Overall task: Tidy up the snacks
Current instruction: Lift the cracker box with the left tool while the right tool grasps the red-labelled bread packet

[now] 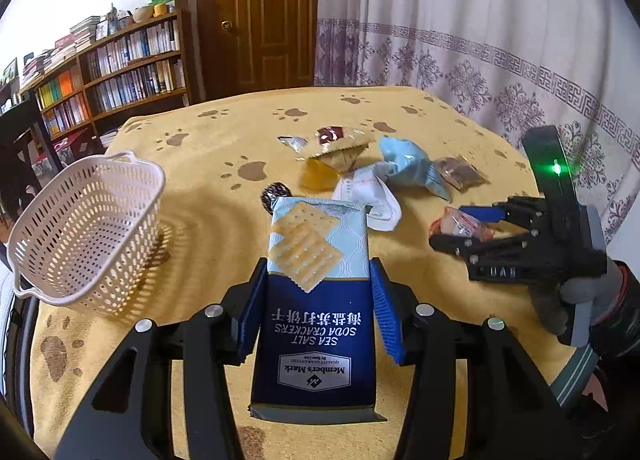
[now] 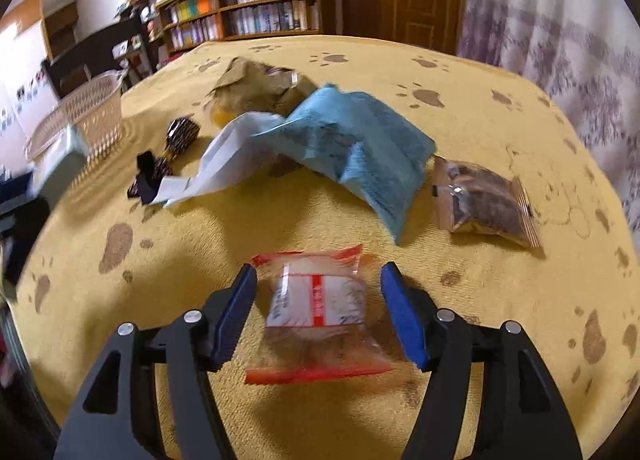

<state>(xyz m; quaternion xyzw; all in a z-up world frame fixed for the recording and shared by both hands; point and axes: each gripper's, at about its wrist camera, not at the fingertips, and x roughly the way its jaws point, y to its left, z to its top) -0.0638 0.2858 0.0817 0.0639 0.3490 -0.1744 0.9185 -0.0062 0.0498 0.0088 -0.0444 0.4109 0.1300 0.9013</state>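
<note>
In the left wrist view my left gripper [image 1: 319, 272] is shut on a blue and white sea salt soda cracker pack [image 1: 316, 316], held lengthwise between the blue pads above the yellow cloth. A white slotted basket [image 1: 80, 220] sits to its left with nothing visible inside. My right gripper [image 2: 319, 272] is open and straddles a clear packet with red edges [image 2: 320, 300] lying on the cloth. The pads stand on either side of the packet without squeezing it. The left wrist view shows that right gripper [image 1: 456, 226] at the right, held by a gloved hand.
Beyond the packet lie a light blue bag [image 2: 360, 148], a brown snack packet [image 2: 484, 200], a white wrapper [image 2: 224, 164], dark patterned candies [image 2: 180, 132] and a beige packet [image 2: 256, 80]. The basket [image 2: 88, 108] is far left. The yellow paw-print tablecloth [image 2: 480, 320] covers the table. Bookshelf, door and curtain stand behind.
</note>
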